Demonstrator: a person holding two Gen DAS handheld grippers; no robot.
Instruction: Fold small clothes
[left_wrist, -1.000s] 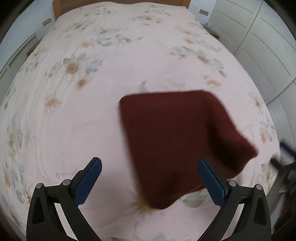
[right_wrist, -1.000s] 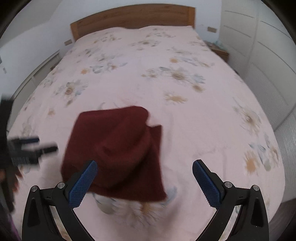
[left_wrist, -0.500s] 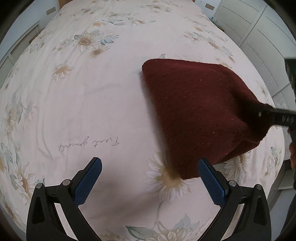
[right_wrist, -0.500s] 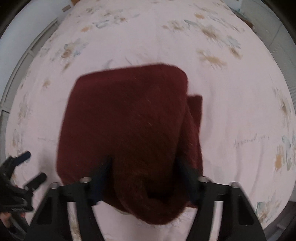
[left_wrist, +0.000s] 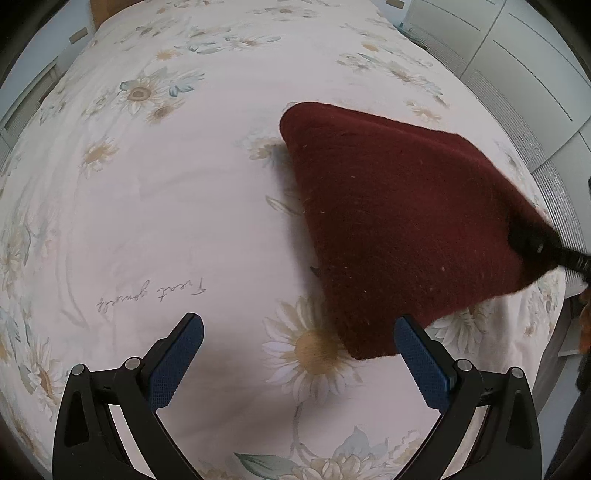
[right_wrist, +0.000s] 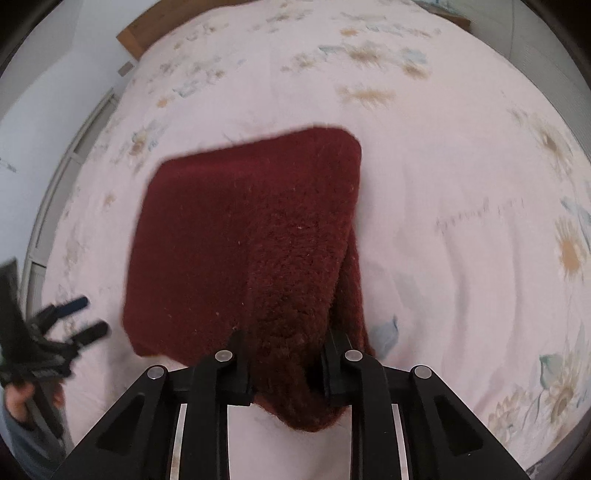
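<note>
My right tool (right_wrist: 286, 363) has just been closing and now clamps the near edge of the red cloth (right_wrist: 243, 236); my left tool (left_wrist: 297, 356) hangs apart, empty, beside it. The cloth lies on the bed (left_wrist: 155, 206), seemingly doubled once; more folding remains, I judge.

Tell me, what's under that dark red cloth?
The red cloth lies on a flowered bedsheet, whose daisies show around its edges. The right tool has just been closing on its near edge. Whatever lies beneath the middle is covered.
</note>
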